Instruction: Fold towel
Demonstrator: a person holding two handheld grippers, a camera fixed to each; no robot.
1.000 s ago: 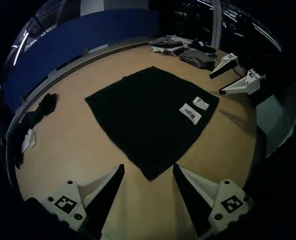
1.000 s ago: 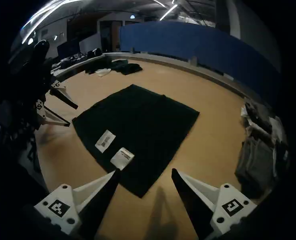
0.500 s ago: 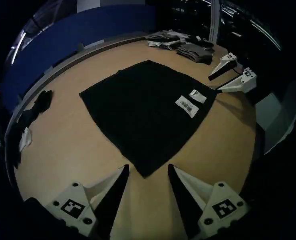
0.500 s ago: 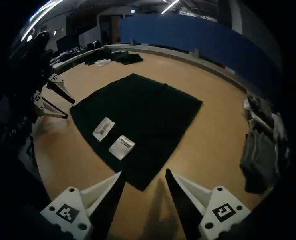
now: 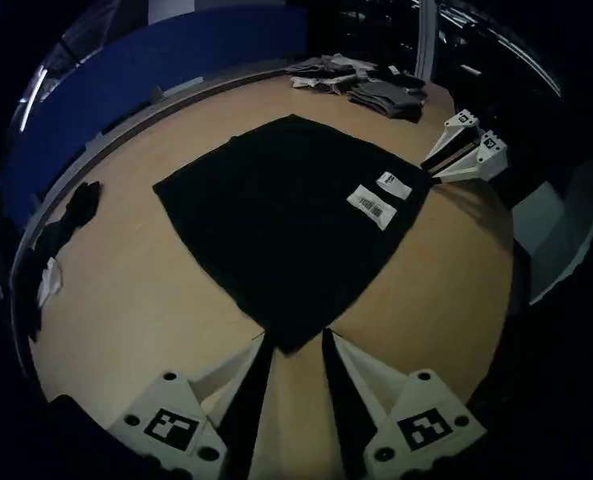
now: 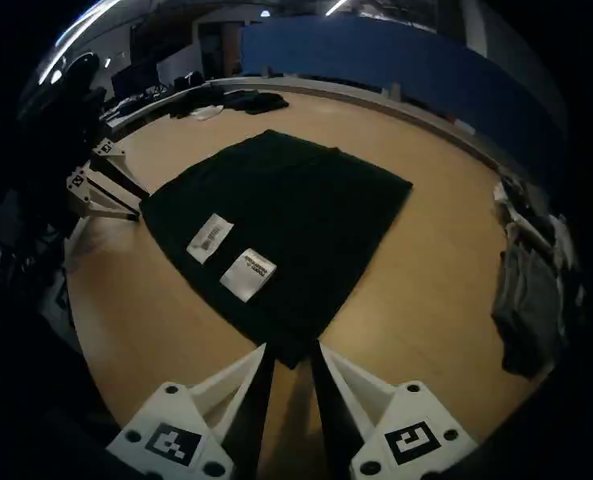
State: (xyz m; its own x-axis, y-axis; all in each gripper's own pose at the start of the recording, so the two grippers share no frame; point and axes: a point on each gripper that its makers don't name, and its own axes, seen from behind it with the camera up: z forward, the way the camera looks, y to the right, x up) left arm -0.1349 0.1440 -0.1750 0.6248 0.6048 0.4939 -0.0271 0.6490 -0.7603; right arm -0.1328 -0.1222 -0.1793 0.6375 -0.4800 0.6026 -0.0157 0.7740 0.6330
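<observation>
Wooden table under dim light carries a dark towel, spread flat in the middle of the top and set like a diamond. Two white labels lie on it toward its 2 o'clock corner in the left gripper view. The towel's 6 o'clock corner lies between the fingers of the left claw. That claw is released: its fingers stand close but apart, one at each edge of the corner, with bare wood between them. In the right gripper view the right claw stands the same way at the 6 o'clock corner there, unclenched, with the cloth tip in the narrow gap. From the left gripper view, a pile of grey clothes sits at 1 o'clock near the far edge, well apart from the towel. Dark clothes lie at 9 o'clock by the table's rim. A blue partition runs behind the table from 10 to 12 o'clock.
</observation>
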